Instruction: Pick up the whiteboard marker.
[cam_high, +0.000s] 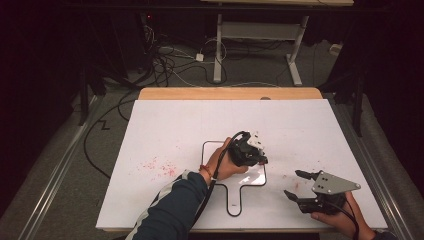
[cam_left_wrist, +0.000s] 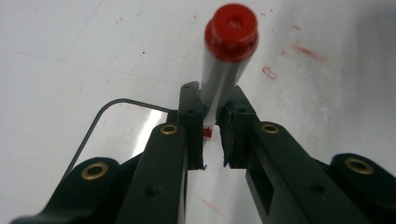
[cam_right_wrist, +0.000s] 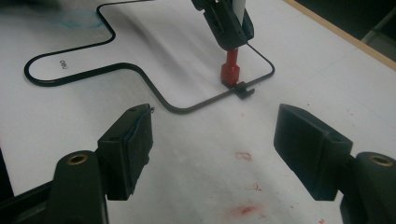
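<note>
Left claw pinching upright marker, red tip down on board; right claw spread.

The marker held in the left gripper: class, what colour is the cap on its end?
Red. The marker has a red cap, clearest in the left gripper view, clamped by the left gripper.

Handheld black two-jaw grippers: 2, the left gripper and the right gripper
White-barrelled markers with red ends: 1
Black-outlined, paddle-shaped whiteboards: 1
White-topped tables with a wooden far edge: 1
Hands in the high view: 2
</note>
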